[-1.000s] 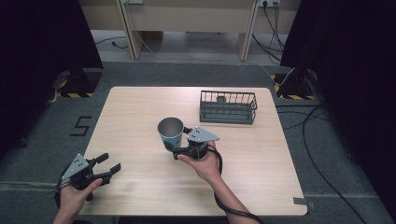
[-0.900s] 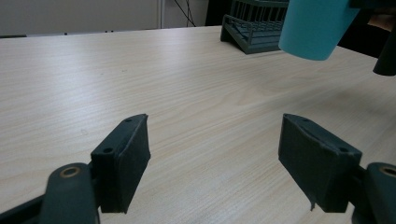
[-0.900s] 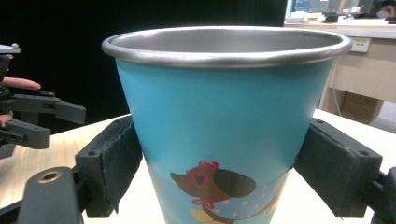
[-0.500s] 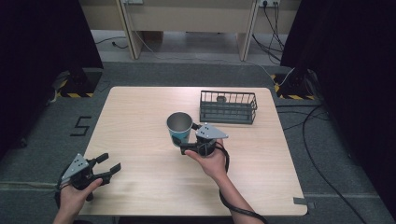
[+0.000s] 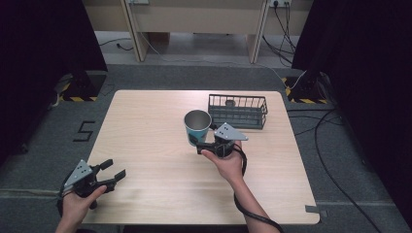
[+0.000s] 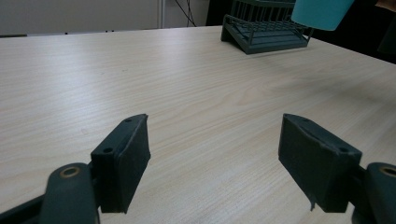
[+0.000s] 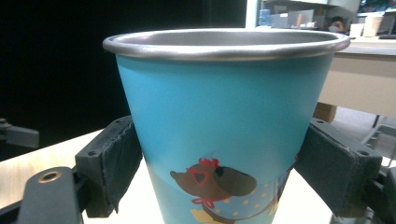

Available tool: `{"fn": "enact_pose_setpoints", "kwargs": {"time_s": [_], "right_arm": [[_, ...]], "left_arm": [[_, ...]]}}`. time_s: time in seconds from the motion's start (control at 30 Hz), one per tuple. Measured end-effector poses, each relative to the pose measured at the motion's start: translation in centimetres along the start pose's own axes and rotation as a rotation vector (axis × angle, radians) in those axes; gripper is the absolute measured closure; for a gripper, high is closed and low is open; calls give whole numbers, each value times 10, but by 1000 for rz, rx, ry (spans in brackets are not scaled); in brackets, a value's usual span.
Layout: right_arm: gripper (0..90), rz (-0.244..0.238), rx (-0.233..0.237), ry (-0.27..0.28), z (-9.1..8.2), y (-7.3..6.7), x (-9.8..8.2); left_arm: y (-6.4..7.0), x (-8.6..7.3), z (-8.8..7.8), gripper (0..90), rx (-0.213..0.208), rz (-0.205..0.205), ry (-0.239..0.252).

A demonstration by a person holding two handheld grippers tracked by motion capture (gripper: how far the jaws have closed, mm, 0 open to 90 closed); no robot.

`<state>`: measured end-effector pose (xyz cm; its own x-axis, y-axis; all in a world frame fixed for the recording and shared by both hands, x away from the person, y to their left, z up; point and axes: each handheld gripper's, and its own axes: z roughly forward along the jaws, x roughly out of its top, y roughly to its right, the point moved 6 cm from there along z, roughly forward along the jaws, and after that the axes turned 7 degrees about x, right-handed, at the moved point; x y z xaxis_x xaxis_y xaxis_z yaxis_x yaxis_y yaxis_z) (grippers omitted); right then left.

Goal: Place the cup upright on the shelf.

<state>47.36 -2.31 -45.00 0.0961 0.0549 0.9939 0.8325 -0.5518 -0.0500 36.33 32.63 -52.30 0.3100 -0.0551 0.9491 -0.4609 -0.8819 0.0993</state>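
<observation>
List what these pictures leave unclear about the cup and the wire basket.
- Cup base: cut off by the bottom edge in the right gripper view.
- Cup's inside: too small in the high view to tell contents.
- Small dark object in the wire basket: too small and blurred in the high view to identify.

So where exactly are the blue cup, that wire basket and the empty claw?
blue cup (image 7: 219, 140): right gripper view, painted side wall.
wire basket (image 5: 237, 118): high view, front wall.
left gripper (image 5: 112, 168): high view, midway between its open fingertips.
</observation>
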Motion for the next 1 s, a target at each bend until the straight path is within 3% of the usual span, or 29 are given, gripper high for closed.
{"fn": "enact_pose_setpoints", "kwargs": {"time_s": [0.77, 1.0], "right_arm": [[181, 17, -121, 42, -23, 44, 16], [181, 28, -170, 52, -32, 66, 24]], "left_arm": [[0, 0, 0, 240, -2, -3, 1], [0, 0, 0, 239, -2, -5, 3]]}}
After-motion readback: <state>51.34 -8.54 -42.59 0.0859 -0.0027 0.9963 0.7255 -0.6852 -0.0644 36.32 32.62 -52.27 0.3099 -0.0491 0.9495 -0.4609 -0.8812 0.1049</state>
